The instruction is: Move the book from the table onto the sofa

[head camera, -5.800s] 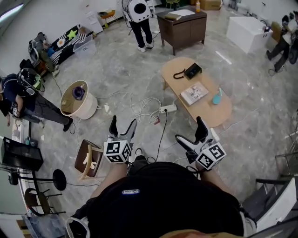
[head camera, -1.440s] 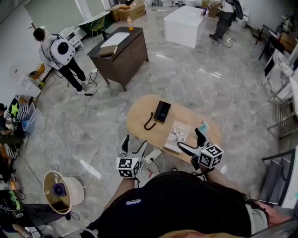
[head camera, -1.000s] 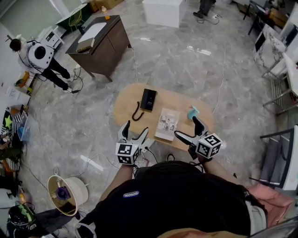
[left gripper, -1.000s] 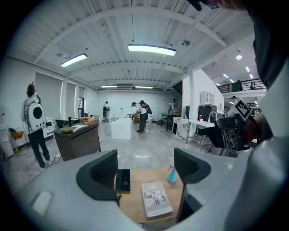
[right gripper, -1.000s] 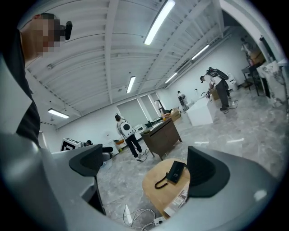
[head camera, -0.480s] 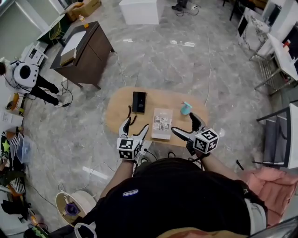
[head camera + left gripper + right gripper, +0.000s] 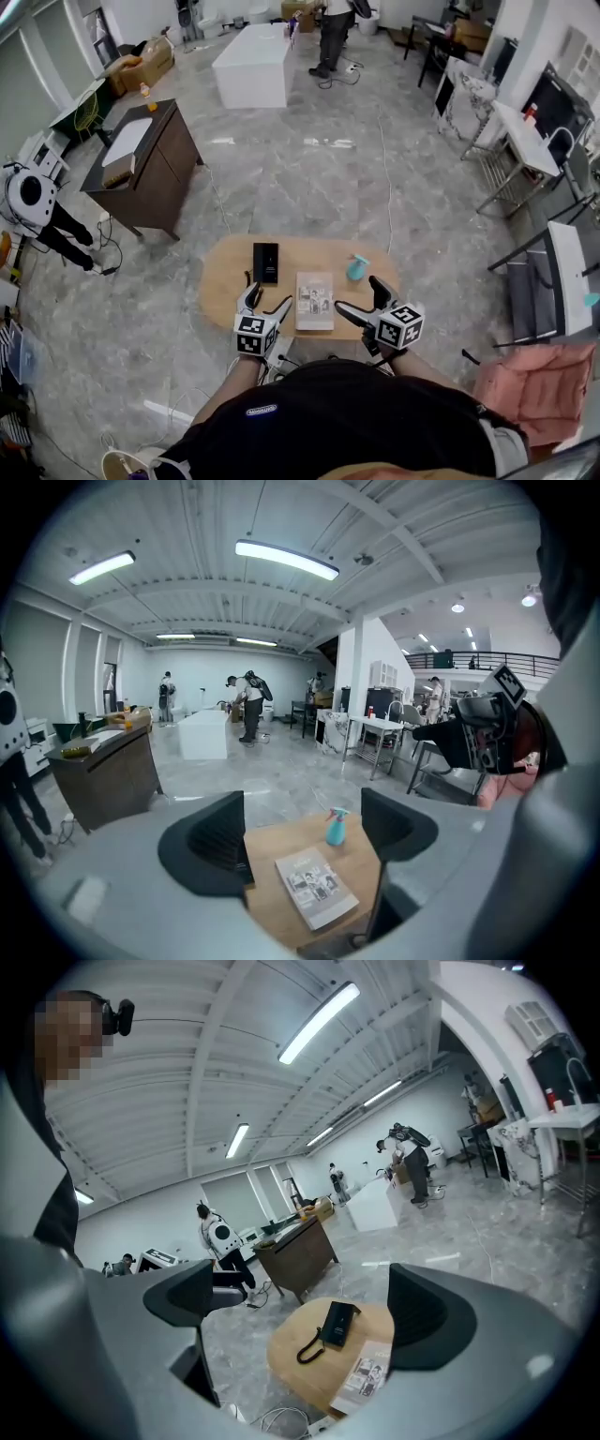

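Two grippers hovered short of the worktop (image 7: 225, 277), your left gripper (image 7: 265, 298) and your right gripper (image 7: 357, 294), each with jaws spread wide and nothing between them. The book (image 7: 315, 300) lay flat and shut on the near side of the worktop, between the two and touched by neither. The likeliest trouble, as I judged it, was the book's flatness: a jaw coming straight down would have found no edge to get under and could have shoved the book along the wood, or off the near rim just beside it. Had you pinched only the cover, the pages might have fallen open and dragged the book loose on the way. The bottle (image 7: 357, 268) stood upright near your right gripper and could have tipped under a careless sweep. The phone (image 7: 265, 262) lay near your left gripper, its cord curling toward you, ready to snag. A cable (image 7: 286, 1418) on the floor by the worktop could have caught your foot as you turned. The pink seat (image 7: 520, 394) at your right may have been the sofa; I could not tell. By count you had one book, one bottle, one phone, one worktop and two grippers, with two other people in the room: a person (image 7: 28, 202) at the left and a second person (image 7: 335, 23) at the far end.
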Demonstrator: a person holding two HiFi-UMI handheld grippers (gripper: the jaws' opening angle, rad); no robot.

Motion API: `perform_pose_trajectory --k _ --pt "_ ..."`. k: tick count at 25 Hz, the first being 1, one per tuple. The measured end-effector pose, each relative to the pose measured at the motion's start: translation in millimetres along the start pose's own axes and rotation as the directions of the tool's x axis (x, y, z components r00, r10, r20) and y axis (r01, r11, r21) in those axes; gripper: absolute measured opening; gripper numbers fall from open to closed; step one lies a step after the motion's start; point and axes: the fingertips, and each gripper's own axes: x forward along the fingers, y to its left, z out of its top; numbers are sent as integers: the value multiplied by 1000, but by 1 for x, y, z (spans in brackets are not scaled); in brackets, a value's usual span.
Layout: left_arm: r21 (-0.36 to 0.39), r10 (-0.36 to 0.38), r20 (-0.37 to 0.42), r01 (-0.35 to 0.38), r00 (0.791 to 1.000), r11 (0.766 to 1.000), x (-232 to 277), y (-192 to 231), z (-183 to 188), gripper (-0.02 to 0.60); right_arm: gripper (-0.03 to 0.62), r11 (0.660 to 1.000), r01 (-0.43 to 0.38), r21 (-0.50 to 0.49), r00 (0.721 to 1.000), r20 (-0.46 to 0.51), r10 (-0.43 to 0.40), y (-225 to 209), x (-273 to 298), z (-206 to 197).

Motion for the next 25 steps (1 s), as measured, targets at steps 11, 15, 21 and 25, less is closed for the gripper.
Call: perform_pose_trajectory --k 11,15,21,25 --pt "7 -63 -5 63 998 998 -17 45 -28 393 591 994 106 -23 994 32 -105 33 21 -14" --pt "10 -94 -17 94 995 996 -23 54 -38 393 591 989 146 -5 989 15 -146 37 26 -33" --pt "26 -150 -37 151 988 988 -30 50 -58 393 592 983 181 16 983 -21 -181 42 33 -69" --pt "34 -177 -54 179 983 983 -16 42 -65 393 592 982 187 18 982 -37 -186 32 36 -79"
